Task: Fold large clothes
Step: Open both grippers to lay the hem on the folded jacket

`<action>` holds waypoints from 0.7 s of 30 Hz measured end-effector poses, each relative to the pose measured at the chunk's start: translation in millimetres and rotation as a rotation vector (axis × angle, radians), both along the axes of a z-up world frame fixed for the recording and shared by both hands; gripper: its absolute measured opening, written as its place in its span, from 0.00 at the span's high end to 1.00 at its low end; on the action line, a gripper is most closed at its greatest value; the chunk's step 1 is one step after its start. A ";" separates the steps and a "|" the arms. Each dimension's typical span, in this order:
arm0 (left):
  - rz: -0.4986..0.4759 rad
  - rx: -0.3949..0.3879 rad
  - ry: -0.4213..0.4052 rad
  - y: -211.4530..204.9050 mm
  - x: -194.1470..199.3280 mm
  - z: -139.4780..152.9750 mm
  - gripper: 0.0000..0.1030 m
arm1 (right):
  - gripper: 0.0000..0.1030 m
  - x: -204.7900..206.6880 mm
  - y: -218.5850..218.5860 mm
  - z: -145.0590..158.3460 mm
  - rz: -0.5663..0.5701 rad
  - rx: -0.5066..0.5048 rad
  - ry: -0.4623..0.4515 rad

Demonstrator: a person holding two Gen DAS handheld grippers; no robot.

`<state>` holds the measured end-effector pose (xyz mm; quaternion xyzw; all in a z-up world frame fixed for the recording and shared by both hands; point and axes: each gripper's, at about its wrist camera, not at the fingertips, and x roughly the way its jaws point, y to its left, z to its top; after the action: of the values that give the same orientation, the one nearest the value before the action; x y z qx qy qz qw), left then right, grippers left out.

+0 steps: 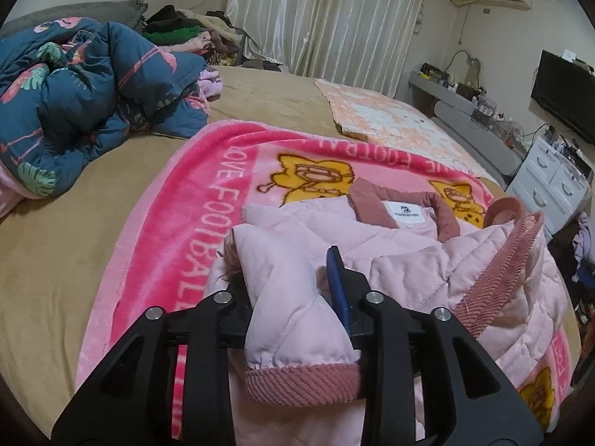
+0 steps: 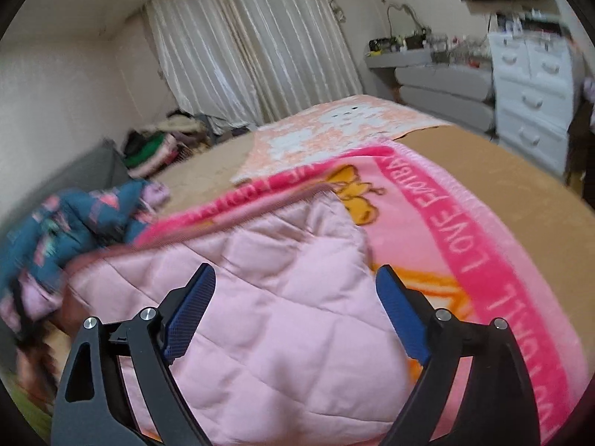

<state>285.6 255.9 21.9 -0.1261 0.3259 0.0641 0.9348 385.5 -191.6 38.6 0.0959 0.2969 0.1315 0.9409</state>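
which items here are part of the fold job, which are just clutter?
In play:
- pink quilted jacket
- its sleeve, between the left gripper fingers
- right gripper, open above the jacket
- pink football blanket underneath

Lying about:
- blue floral duvet
- clothes pile
- peach blanket
- white drawers

One pink jacket [image 1: 390, 260]; two blankets [image 1: 193, 223]; one quilt [image 1: 74, 104].

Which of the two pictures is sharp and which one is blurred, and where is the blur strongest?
Left wrist view: sharp; the pink jacket and blanket lettering read clearly. Right wrist view: motion blur, strongest at the left edge over the blue quilt. Both views bend straight lines, fisheye style.
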 end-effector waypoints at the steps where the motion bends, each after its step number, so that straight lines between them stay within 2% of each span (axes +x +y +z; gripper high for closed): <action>1: -0.004 -0.012 -0.012 -0.1 -1.2 1.2 0.66 | 0.15 -0.1 2.3 -6.2 -0.007 -0.029 0.000; 3: -0.019 -0.029 -0.045 -2.9 -6.2 5.2 0.44 | 0.15 1.0 6.2 -19.1 -0.017 -0.078 0.002; 9: -0.028 0.027 -0.114 -20.5 -23.4 24.0 0.22 | 0.15 1.2 10.3 -40.1 -0.007 -0.075 0.012; 11: -0.009 0.101 -0.129 -29.9 -28.4 31.1 0.17 | 0.15 0.6 11.4 -42.7 -0.008 -0.088 0.011; 13: -0.003 0.167 -0.145 -38.5 -33.7 38.1 0.16 | 0.15 -0.2 12.3 -42.5 -0.007 -0.095 0.006; 15: -0.008 0.195 -0.157 -43.7 -37.7 43.9 0.15 | 0.15 -2.0 12.7 -40.9 -0.004 -0.091 -0.004; 17: -0.007 0.213 -0.164 -46.3 -40.9 47.8 0.09 | 0.15 -5.2 14.3 -38.3 -0.002 -0.096 -0.015; 21: -0.002 0.237 -0.161 -46.4 -46.9 48.6 0.09 | 0.15 -11.8 14.6 -33.4 -0.006 -0.107 -0.037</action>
<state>238.6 209.5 70.5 -0.0194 0.2402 0.0906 0.9663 373.7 -177.0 5.2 0.0441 0.2859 0.1143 0.9504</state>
